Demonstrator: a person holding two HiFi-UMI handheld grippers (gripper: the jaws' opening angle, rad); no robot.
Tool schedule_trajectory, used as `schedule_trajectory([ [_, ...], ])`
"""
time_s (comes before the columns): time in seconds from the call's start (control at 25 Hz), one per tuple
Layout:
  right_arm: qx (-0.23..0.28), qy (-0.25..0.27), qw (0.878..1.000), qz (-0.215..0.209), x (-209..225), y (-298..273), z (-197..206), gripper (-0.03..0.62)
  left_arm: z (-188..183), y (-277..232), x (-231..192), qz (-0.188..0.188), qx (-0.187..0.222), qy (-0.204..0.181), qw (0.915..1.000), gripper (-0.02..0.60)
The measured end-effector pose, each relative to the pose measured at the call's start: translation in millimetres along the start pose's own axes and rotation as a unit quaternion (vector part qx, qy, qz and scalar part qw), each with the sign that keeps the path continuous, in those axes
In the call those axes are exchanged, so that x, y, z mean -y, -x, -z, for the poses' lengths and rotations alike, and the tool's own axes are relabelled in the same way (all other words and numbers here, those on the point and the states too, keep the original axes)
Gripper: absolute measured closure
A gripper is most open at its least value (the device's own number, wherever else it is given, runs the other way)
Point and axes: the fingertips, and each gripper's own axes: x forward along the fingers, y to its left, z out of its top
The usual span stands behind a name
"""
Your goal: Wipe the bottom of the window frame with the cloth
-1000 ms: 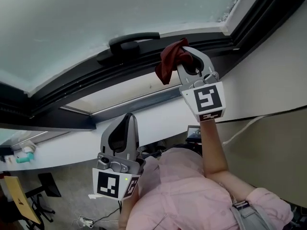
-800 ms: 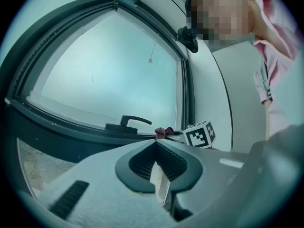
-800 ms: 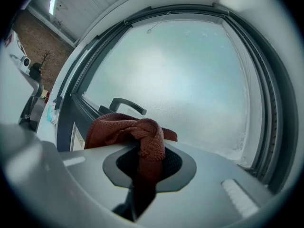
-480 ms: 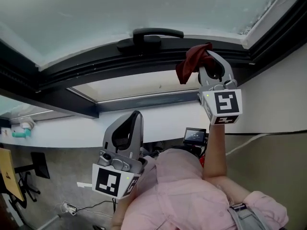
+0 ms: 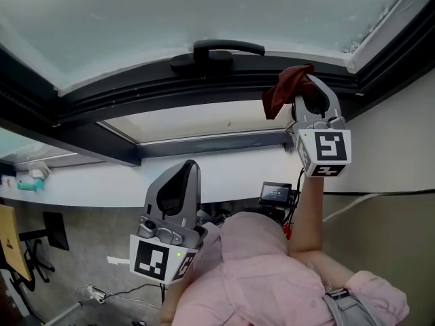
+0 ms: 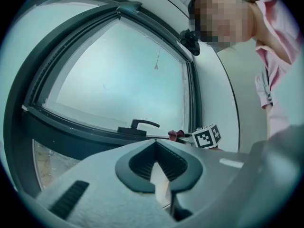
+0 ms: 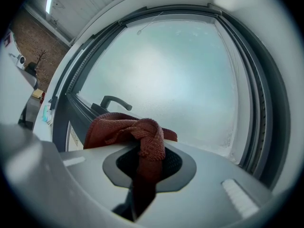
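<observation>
Cloth (image 5: pixel 280 92): pinched in right gripper (image 5: pixel 304 85), upper right, at window frame (image 5: pixel 136 94) lower edge.
Left gripper (image 5: pixel 183 172): jaws together, empty, lower centre, well below the frame.

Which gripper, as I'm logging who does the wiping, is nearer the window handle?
Right. The right gripper, shut on the red cloth, is just right of the window handle; the left gripper hangs well below it, empty.

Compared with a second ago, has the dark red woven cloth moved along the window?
Yes, slightly. The dark red cloth, clamped in the right gripper, has shifted right, away from the black window handle toward the frame corner.
</observation>
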Motion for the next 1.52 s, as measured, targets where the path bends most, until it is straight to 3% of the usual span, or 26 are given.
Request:
schedule_trajectory([
  [1.52,-0.011,-0.016,0.998,0.063,55.6,14.3,20.4,0.536,2.2,-16.5,7.3,0.021,0.003,0.009,0.9997,0.584],
])
